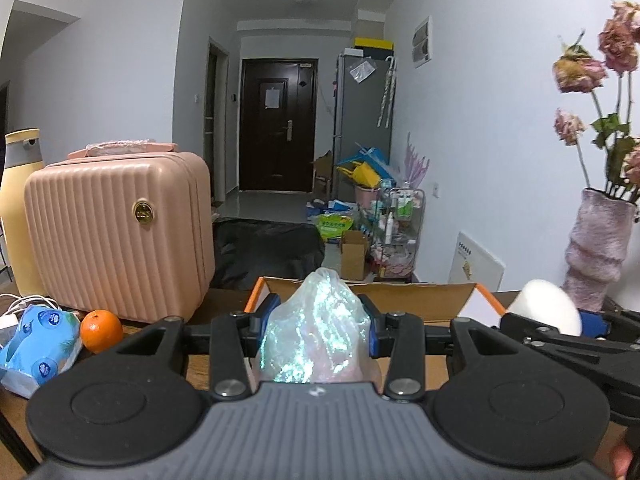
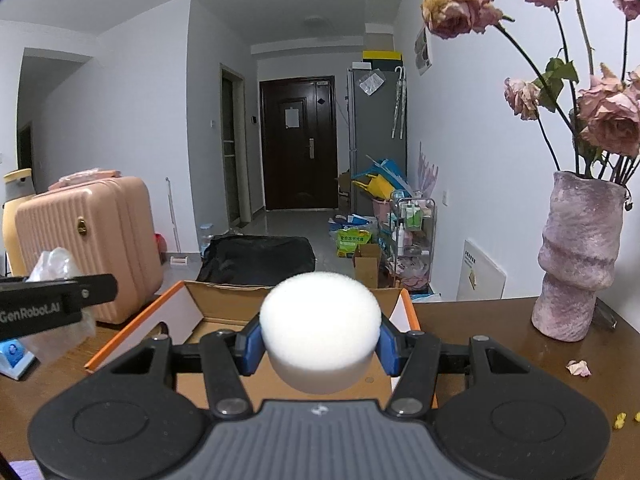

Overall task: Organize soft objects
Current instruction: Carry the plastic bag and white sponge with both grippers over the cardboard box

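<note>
Left wrist view. Nearest: dark ribbed gripper body with two round black discs, then the left gripper (image 1: pixel 320 320), blue pads closed on a crumpled iridescent plastic bag (image 1: pixel 316 328). Translucent, shimmering green and pink, bunched to a peak above the pads. Held above the near edge of an open cardboard box (image 1: pixel 420 300) with orange rim, standing on a brown table (image 1: pixel 216 300). Pointing slightly downward toward the box. At right, beside it, the right gripper (image 1: pixel 576 322) seen from the side, clamped on a white foam ball (image 1: pixel 548 304). At left on the table: pink ribbed suitcase (image 1: pixel 116 236), orange (image 1: pixel 101 331), blue tissue pack (image 1: pixel 38 344), yellow bottle (image 1: pixel 16 208) behind the suitcase. At far right a mauve vase (image 1: pixel 596 248) with dried roses (image 1: pixel 600 60).

Right wrist view. Nearest again: ribbed body and black discs, then the right gripper (image 2: pixel 320 340), blue pads pressing both sides of the white foam ball (image 2: pixel 320 328). Round, matte, finely porous, slightly flattened where gripped. Held over the cardboard box (image 2: pixel 224 304), interior brown and mostly hidden behind the ball. Tilted a little downward. At left, the left gripper (image 2: pixel 60 296) side-on, lettered in white, the plastic bag (image 2: pixel 56 264) bulging above and below its fingers. Suitcase (image 2: pixel 92 240) behind. Vase (image 2: pixel 576 256) and roses (image 2: pixel 608 116) at right; a fallen petal (image 2: pixel 579 368) on the table (image 2: pixel 500 328) near the vase.
</note>
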The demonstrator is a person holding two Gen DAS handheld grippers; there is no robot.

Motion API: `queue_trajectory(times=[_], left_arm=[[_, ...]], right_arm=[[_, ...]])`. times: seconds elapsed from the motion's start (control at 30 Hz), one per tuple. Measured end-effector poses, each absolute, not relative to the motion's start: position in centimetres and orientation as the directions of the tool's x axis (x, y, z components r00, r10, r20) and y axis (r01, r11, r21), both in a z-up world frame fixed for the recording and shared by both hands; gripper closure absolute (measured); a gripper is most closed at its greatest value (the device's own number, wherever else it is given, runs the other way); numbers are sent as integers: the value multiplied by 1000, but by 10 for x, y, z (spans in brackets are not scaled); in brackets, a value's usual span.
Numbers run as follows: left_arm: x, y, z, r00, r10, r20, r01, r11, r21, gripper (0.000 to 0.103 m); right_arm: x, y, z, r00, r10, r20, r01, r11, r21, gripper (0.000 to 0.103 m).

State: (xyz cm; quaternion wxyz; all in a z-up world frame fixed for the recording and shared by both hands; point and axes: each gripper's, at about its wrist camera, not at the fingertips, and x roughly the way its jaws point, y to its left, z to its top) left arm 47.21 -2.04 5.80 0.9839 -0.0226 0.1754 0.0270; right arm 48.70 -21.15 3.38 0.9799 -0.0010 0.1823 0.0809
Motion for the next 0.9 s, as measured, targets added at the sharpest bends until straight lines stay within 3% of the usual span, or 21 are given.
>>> queue_trajectory(times=[0.9], left_arm=[[572, -4, 1, 832, 82, -549, -94, 996, 6, 62]], right_arm=[[566, -198, -15, 821, 150, -551, -177, 984, 5, 49]])
